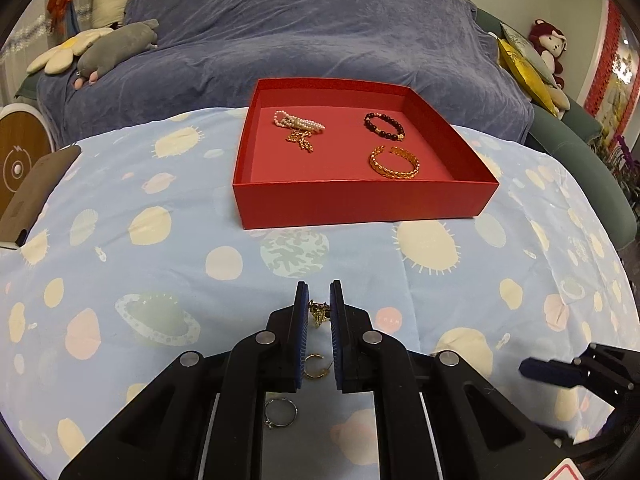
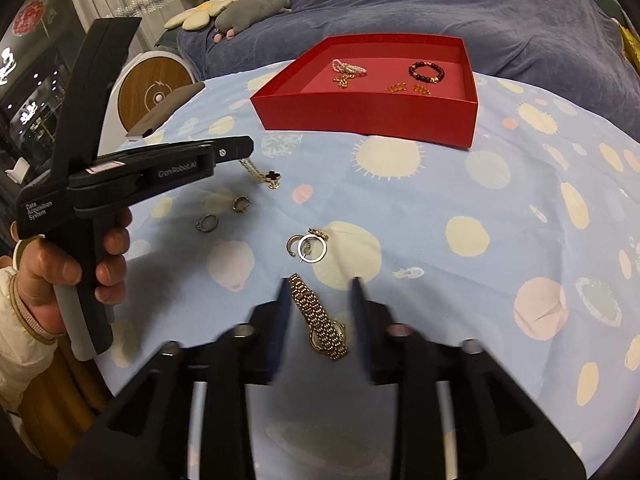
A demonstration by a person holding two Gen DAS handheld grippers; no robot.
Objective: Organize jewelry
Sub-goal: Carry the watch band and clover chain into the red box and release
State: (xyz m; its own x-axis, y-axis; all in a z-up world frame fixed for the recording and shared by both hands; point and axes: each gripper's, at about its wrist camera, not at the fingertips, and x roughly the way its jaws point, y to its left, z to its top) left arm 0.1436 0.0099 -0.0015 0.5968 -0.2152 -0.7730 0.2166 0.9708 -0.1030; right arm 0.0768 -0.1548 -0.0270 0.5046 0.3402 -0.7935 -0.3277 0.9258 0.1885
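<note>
Matte black left tongs (image 1: 319,308) with blue ribbed pads (image 1: 301,332), silver rivets; white lettering on their side. Bare-skinned left hand (image 2: 60,280), cream quilted sleeve (image 2: 16,320).

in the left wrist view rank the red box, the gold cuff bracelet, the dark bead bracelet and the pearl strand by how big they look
1. red box
2. gold cuff bracelet
3. pearl strand and dark bead bracelet: too alike to rank.

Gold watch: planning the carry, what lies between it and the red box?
In the right wrist view, rings lie between the gold watch and red box; otherwise bare cloth.
</note>
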